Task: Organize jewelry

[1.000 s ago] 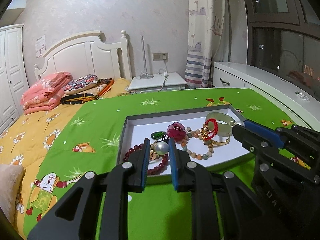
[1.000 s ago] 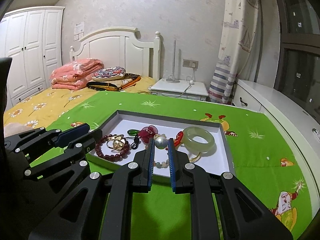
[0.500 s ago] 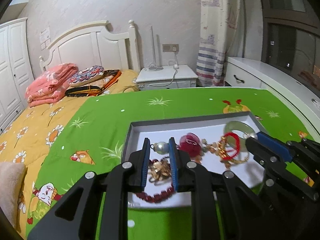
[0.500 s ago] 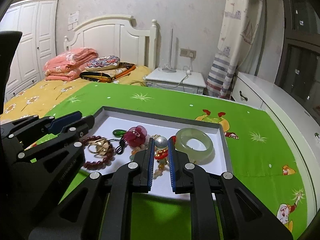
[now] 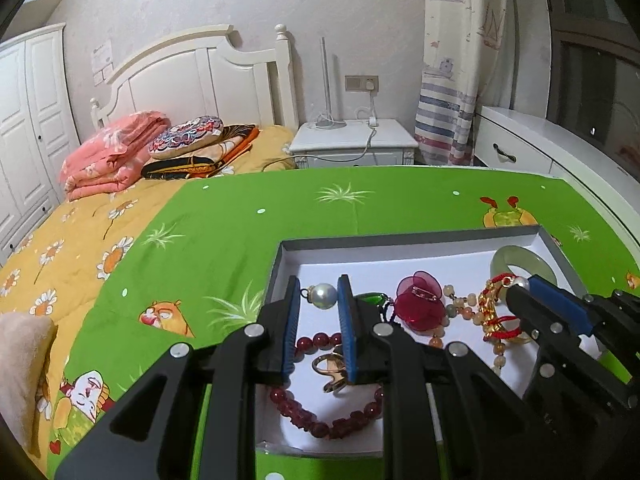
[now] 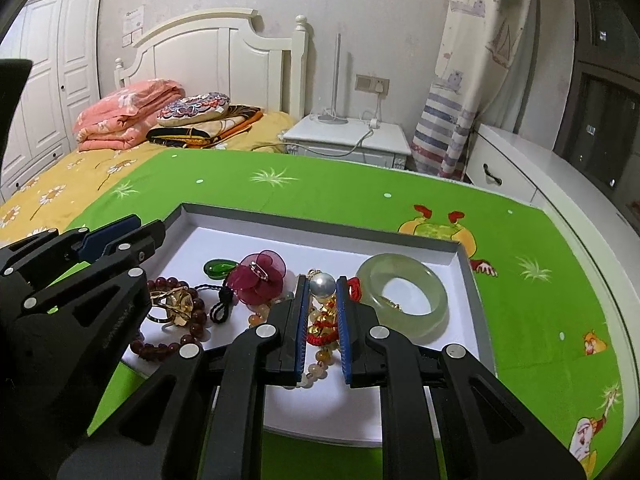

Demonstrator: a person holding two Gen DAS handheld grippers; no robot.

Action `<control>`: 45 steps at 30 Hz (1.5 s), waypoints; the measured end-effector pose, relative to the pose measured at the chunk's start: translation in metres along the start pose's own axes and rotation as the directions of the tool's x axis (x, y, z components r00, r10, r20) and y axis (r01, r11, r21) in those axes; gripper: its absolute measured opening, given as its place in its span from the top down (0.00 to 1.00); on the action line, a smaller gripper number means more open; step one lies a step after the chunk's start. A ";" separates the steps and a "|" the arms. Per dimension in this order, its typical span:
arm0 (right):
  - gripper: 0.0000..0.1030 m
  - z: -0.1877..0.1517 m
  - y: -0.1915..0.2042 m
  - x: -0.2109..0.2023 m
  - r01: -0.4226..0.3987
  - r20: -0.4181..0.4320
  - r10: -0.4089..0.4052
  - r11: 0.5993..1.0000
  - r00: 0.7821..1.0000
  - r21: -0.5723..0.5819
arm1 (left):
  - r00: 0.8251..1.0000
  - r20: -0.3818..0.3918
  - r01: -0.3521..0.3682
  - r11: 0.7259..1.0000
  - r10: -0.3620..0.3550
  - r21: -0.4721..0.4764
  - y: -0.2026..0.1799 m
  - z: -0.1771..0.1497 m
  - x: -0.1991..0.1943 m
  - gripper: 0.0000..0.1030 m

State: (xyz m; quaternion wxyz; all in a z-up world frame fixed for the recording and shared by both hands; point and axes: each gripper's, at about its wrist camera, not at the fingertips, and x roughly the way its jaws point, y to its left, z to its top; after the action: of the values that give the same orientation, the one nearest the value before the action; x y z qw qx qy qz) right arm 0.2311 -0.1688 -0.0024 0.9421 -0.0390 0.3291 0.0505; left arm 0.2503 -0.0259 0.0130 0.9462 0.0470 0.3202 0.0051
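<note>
Your left tongs [image 5: 318,300] pinch a pearl earring [image 5: 323,295]; your right tongs [image 6: 323,286] pinch a second pearl earring [image 6: 322,285]. Both are above the tray [image 6: 320,229] on the bed's green cover [image 6: 340,192].

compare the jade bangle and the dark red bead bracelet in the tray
The jade bangle is one solid, smooth, pale green ring; the dark red bead bracelet is a loop of many small round beads. The bangle lies at the tray's right end, the bracelet at its left end, around a gold ring. Both lie flat.
</note>
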 end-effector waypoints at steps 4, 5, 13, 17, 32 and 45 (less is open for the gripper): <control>0.87 -0.001 0.001 0.002 -0.003 -0.008 0.003 1.000 1.000 -0.002 | 1.000 0.005 0.007 1.000 -0.008 0.011 -0.003 -0.001 -0.002 0.82; 0.87 -0.001 0.001 0.002 -0.003 -0.009 0.003 1.000 1.000 -0.003 | 1.000 0.006 0.011 1.000 -0.011 0.013 -0.003 -0.001 -0.002 0.82; 0.84 -0.001 -0.002 0.007 -0.014 -0.026 0.014 0.999 1.000 0.031 | 1.000 0.027 0.013 1.000 -0.013 -0.006 0.000 0.000 -0.005 0.63; 0.60 -0.002 -0.007 0.007 -0.014 -0.017 0.015 0.999 1.000 0.043 | 0.998 0.063 -0.022 1.000 0.023 -0.017 0.003 0.001 -0.010 0.31; 0.24 -0.002 -0.018 -0.019 0.035 0.044 -0.038 0.998 0.998 0.053 | 0.988 0.152 0.006 1.000 -0.004 -0.018 0.018 0.000 -0.037 0.05; 0.18 -0.025 -0.015 -0.063 0.064 0.094 -0.065 0.998 0.993 0.013 | 0.987 0.152 0.053 0.998 -0.047 -0.040 0.029 -0.028 -0.081 0.05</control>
State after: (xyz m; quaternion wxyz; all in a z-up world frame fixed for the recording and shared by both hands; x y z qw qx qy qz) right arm 0.1682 -0.1907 0.0180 0.9579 -0.0426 0.2832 0.0200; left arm 0.1690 0.0024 0.0425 0.9683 0.0184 0.2487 -0.0152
